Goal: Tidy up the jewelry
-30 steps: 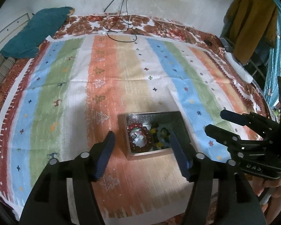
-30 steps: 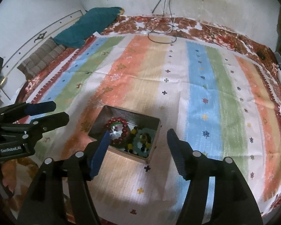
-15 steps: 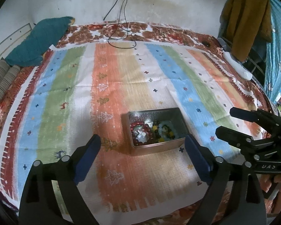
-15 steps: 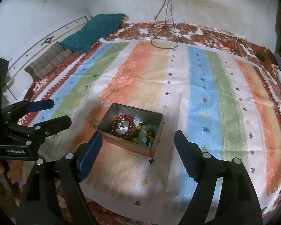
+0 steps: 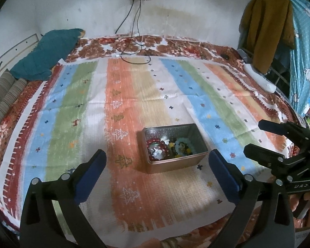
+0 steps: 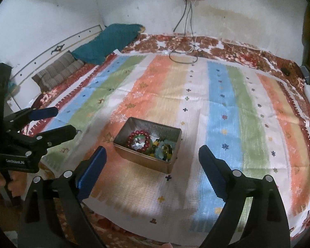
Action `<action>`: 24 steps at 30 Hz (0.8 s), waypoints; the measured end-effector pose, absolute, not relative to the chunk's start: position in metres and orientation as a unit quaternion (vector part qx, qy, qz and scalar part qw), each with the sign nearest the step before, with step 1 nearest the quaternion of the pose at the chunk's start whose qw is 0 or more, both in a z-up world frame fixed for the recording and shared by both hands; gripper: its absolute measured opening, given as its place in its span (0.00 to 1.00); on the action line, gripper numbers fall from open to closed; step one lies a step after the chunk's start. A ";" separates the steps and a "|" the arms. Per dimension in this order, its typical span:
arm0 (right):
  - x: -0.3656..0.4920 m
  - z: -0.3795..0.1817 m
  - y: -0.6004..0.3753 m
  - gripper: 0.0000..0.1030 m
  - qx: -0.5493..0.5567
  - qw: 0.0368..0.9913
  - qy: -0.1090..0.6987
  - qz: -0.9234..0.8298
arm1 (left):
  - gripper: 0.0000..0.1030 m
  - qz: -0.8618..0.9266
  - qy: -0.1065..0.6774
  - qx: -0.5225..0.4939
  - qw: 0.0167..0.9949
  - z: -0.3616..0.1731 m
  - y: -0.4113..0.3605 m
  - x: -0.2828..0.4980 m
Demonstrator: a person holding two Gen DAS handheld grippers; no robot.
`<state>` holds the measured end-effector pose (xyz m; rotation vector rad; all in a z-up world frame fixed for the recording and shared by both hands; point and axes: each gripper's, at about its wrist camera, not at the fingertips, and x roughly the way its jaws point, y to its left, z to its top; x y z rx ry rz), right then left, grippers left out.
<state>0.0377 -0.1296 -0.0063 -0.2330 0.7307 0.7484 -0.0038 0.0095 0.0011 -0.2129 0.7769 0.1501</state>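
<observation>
A metal tin [image 5: 200,142] [image 6: 122,144] sits on the striped cloth near its front edge. In it lie a red bead bracelet [image 5: 155,152] [image 6: 139,140] and a pale blue and multicoloured bead bracelet [image 5: 183,147] [image 6: 163,149]. My left gripper [image 5: 157,175] is open and empty, held back and above the tin. My right gripper [image 6: 153,171] is open and empty, also back from the tin. The right gripper also shows at the right of the left wrist view [image 5: 258,138], and the left gripper at the left of the right wrist view [image 6: 57,122].
The striped cloth [image 5: 134,95] covers a floral bed. A teal pillow [image 5: 49,60] and a striped cushion [image 6: 57,72] lie at the far left. Black cables [image 5: 134,53] trail from a wall socket. Clothes [image 5: 266,31] hang at the right.
Both grippers have pulled back and up from the tin and opened wider. The tin and bracelets stay put.
</observation>
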 end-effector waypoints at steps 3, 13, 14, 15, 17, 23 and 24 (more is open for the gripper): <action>0.032 -0.003 -0.133 0.93 -0.106 0.865 0.336 0.359 | 0.94 0.070 0.366 -0.099 0.923 0.005 0.007 -0.010; 0.019 0.005 -0.143 0.94 -0.097 0.878 0.298 0.361 | 0.94 0.072 0.328 -0.066 0.939 0.015 -0.007 -0.022; 0.019 0.006 -0.143 0.94 -0.095 0.878 0.297 0.362 | 0.94 0.075 0.324 -0.061 0.941 0.015 -0.009 -0.023; 0.019 0.006 -0.144 0.94 -0.093 0.878 0.298 0.364 | 0.94 0.078 0.322 -0.057 0.942 0.016 -0.010 -0.024; 0.018 0.005 -0.145 0.94 -0.092 0.878 0.298 0.364 | 0.94 0.083 0.317 -0.054 0.943 0.017 -0.011 -0.025; 0.017 0.006 -0.145 0.94 -0.092 0.880 0.295 0.361 | 0.94 0.086 0.310 -0.054 0.945 0.020 -0.010 -0.027; 0.018 0.006 -0.145 0.94 -0.092 0.880 0.295 0.362 | 0.94 0.086 0.310 -0.054 0.945 0.020 -0.011 -0.027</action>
